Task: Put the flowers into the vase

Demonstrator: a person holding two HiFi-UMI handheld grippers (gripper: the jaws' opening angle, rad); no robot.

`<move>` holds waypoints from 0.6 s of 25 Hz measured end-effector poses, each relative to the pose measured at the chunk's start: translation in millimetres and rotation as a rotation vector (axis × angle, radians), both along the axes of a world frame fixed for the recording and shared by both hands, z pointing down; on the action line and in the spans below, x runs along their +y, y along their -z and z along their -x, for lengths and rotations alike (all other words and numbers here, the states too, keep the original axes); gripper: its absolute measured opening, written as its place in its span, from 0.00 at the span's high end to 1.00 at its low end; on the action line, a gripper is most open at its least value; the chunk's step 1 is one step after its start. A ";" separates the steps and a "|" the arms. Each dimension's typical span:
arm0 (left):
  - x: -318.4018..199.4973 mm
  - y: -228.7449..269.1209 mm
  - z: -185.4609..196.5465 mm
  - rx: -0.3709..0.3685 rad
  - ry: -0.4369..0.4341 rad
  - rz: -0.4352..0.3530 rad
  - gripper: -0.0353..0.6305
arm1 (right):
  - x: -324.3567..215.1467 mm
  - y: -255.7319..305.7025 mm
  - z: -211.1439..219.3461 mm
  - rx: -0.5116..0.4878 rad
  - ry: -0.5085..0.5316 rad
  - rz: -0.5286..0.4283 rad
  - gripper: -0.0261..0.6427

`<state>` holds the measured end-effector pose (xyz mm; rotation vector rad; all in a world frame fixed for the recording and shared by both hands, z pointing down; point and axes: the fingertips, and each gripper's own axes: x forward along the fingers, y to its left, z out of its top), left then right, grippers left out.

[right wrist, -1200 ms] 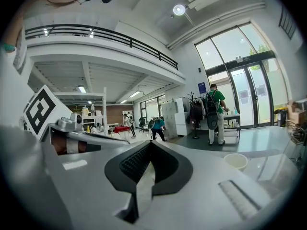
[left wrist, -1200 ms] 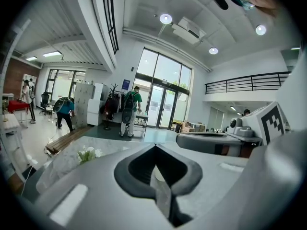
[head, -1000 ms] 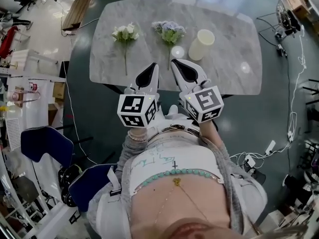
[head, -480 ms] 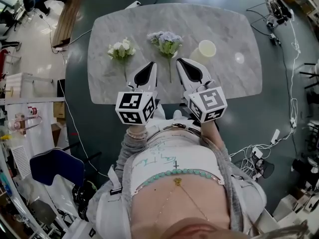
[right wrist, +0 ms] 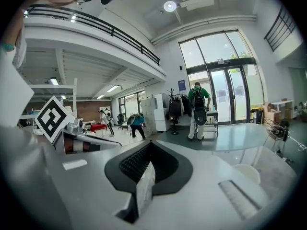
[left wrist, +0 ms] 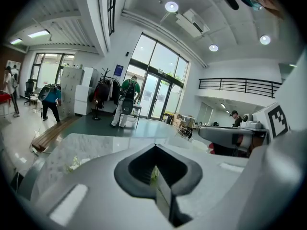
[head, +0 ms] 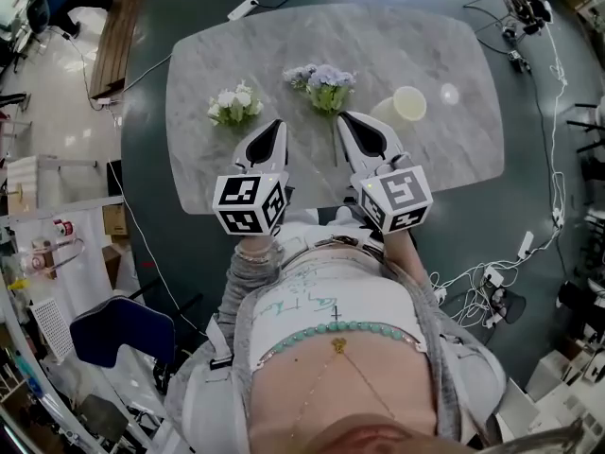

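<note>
Hovering side by side over the near edge of the grey-white marble tabletop [head: 444, 45], the left tool [head: 275, 127] and the right tool [head: 344, 119] each have their jaws pressed together with nothing between them, so neither flower is picked up yet. The white-blossomed bunch of flowers [head: 234, 105] lies flat just ahead of the left tool's tip, a little to its left. The lavender-blossomed bunch of flowers [head: 326, 81] lies ahead of the right tool, slightly to its left, with its green stem trailing back alongside that tool. Stems pointing toward the tools probably make them easy to pinch. The cream cylindrical vase [head: 406, 108] stands upright ahead and right of the right tool, mouth up to receive stems. Each tool seems lined up with its own bunch and would need to open before grasping.
</note>
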<state>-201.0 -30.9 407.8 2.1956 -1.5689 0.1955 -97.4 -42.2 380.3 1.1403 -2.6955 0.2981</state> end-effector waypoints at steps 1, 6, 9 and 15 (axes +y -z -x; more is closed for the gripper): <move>-2.7 -2.9 4.0 -0.001 -0.001 0.005 0.94 | -3.1 -1.5 0.3 0.002 -0.007 0.004 0.93; -7.5 -22.1 27.8 -0.031 0.009 0.044 0.94 | -14.2 -4.6 -6.6 0.004 -0.045 0.014 0.93; -6.9 -37.0 46.2 -0.046 0.036 0.075 0.94 | -18.2 -4.5 -13.4 0.003 -0.068 0.015 0.93; -2.3 -62.0 70.6 -0.066 0.086 0.134 0.94 | -19.2 -0.8 -28.3 0.018 -0.093 0.002 0.93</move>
